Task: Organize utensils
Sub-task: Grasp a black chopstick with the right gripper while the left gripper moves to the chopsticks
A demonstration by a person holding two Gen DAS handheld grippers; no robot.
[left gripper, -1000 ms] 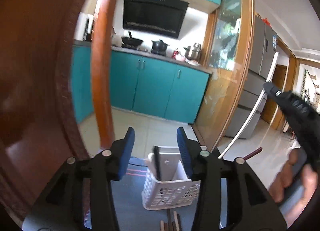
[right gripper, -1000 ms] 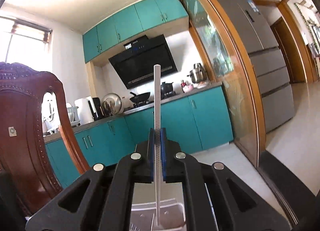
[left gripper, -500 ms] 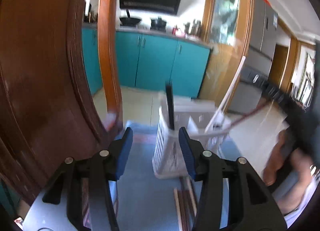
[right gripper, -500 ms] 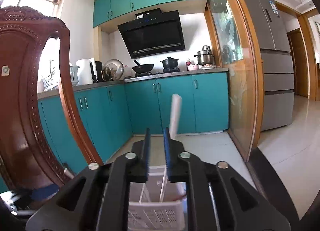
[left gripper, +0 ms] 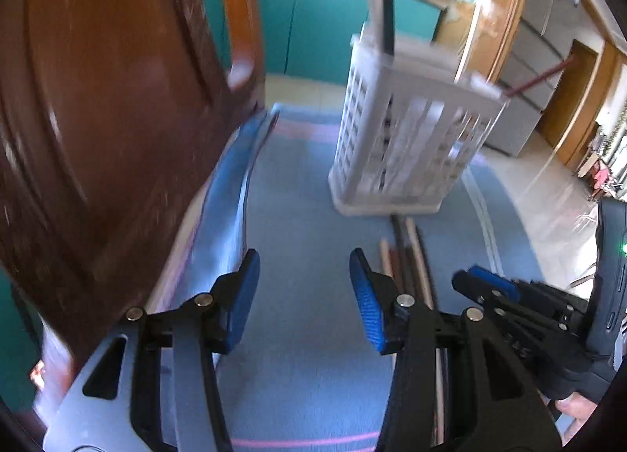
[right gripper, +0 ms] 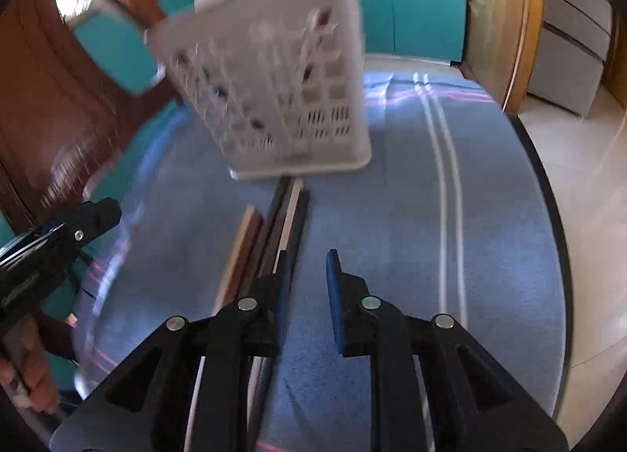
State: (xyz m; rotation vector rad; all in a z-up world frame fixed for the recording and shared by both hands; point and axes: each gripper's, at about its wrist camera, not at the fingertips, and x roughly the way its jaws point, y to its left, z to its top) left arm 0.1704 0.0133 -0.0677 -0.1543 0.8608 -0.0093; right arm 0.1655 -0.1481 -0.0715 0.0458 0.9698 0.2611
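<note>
Right claw (right gripper: 307, 287) has let go of the white chopstick – it's now in the white utensil basket (right gripper: 282, 99) at the far end of the blue-clothed surface (right gripper: 392, 216). Jaws just opened a little, nothing betw. them. Left claw (left gripper: 303, 295) about half open, empty. Both have dropped toward the loose chopsticks (right gripper: 270, 232) lying near – next pick, prob. Basket contents blurred, chopstick count unclear

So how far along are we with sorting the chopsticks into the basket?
Partly done. A few sticks, white, black and dark red, already stand in the basket. Nothing is in hand: the right claw has just been opening and is empty, and the left claw is open and empty too. Left to do: the row of chopsticks lying on the blue mat in front of the basket.
</note>
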